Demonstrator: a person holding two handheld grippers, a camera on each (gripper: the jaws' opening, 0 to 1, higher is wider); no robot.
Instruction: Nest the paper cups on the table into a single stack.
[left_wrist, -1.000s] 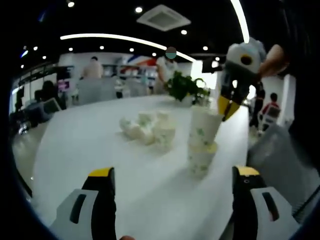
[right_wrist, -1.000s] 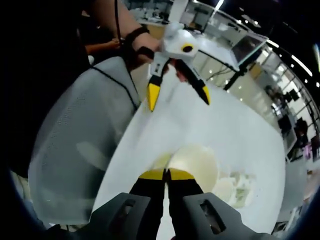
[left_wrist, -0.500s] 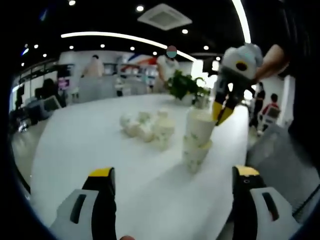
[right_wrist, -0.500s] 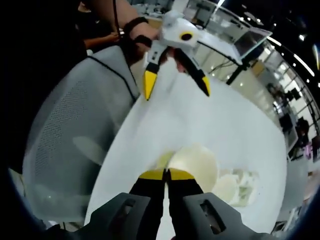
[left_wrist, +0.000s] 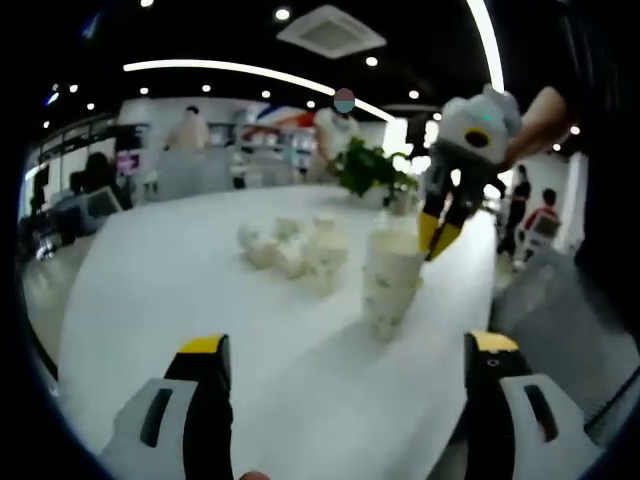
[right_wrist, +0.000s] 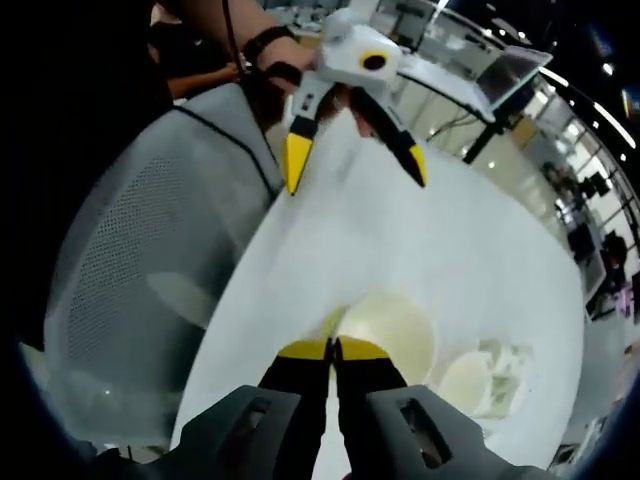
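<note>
Paper this thin is going to crush easily, so I'm keeping my right gripper (right_wrist: 335, 348) pinched lightly on the rim of the top cup (right_wrist: 390, 330), nesting into the stack (left_wrist: 388, 285) on the table (left_wrist: 200, 280). Left gripper (left_wrist: 345, 350) is hovering spread wide. Loose cups (left_wrist: 290, 245) are waiting beyond.

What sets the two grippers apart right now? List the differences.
The left gripper hangs open, jaws spread wide above the table; the right gripper is shut on the rim of the top cup. The left gripper holds nothing; the right gripper holds that cup, sitting in the stack. Both have yellow-tipped jaws and white bodies.
</note>
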